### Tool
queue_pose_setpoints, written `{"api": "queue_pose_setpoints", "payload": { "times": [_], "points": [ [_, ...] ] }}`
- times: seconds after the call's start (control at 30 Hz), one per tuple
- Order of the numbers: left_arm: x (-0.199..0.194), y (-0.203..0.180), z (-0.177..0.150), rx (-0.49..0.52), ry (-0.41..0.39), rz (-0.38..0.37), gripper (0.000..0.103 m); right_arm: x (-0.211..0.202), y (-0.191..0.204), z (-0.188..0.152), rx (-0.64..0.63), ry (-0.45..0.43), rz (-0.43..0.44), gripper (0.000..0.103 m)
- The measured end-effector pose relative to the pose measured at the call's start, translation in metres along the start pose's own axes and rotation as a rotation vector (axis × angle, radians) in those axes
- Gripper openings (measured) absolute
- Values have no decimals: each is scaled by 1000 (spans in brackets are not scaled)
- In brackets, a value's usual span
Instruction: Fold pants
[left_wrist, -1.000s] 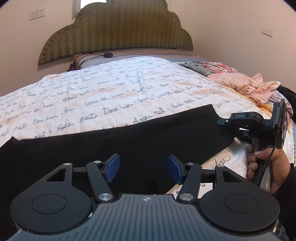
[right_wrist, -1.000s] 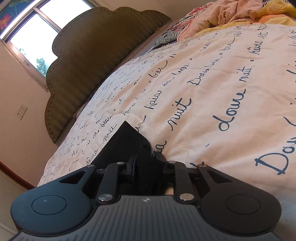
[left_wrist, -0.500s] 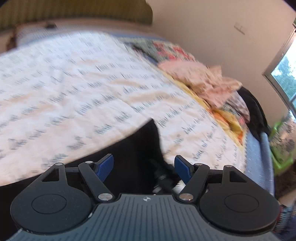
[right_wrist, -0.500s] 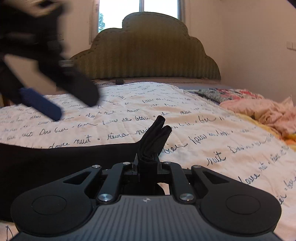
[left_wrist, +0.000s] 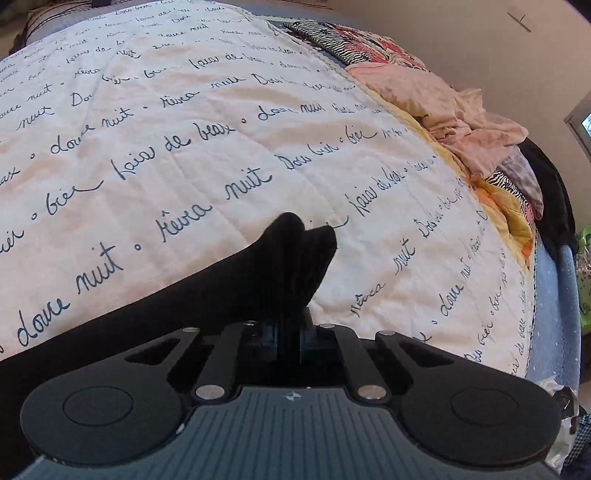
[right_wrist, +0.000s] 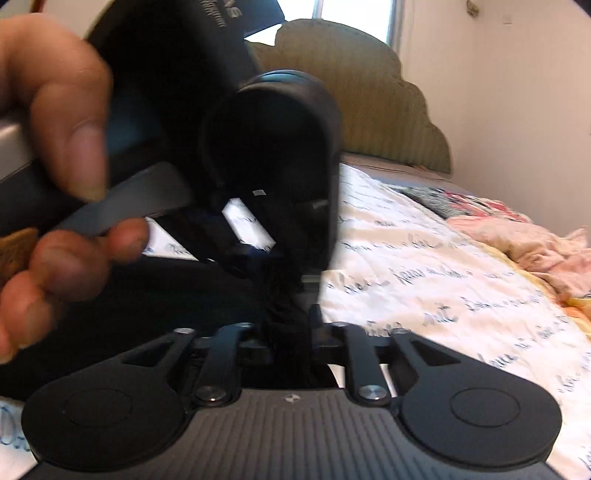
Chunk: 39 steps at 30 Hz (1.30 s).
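The black pants (left_wrist: 229, 291) lie across the white script-print quilt (left_wrist: 207, 147). My left gripper (left_wrist: 290, 332) is shut on a bunched end of the pants, which sticks up past the fingers. My right gripper (right_wrist: 290, 332) is shut on black pants fabric (right_wrist: 284, 310) too, right beside the left. In the right wrist view the other hand-held gripper (right_wrist: 266, 155) and the person's hand (right_wrist: 55, 155) fill the left, close and blurred, hiding most of the pants.
A pile of pink and patterned clothes (left_wrist: 454, 110) lies along the bed's right side, with dark clothing (left_wrist: 550, 199) beyond. The green headboard (right_wrist: 373, 107) and wall stand at the far end. The blue mattress edge (left_wrist: 554, 314) drops off at right.
My left gripper swung right from the middle of the pants to their end and closed on the fabric next to my right gripper. The right gripper kept its hold.
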<state>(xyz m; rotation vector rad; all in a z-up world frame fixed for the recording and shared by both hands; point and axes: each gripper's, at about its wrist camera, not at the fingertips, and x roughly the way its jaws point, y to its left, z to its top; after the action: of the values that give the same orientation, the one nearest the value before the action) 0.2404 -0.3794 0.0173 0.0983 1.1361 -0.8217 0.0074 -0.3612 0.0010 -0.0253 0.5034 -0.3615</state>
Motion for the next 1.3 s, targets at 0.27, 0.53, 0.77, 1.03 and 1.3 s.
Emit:
{"api": "queue_pose_setpoints", "payload": {
  "times": [0.27,0.53,0.77,1.03,1.3],
  "points": [
    [-70,53,-29,-134,-114,-51,8,-54,-21,-12,94,-100,84,67],
    [-169,152,-112,-247,-222,81,8,-72,-6,-16,63,-80,199,69],
    [-174,208,-165,-364,-199,121,8,-76,43,-3,34,-50,329,69],
    [-186,230,-186,-509,-233,36,8,-84,79,4,-60,-23,381,69],
    [-205,235,-195,-539,-313,-9,7,-81,126,26,-166,-24,457,70]
  ]
}}
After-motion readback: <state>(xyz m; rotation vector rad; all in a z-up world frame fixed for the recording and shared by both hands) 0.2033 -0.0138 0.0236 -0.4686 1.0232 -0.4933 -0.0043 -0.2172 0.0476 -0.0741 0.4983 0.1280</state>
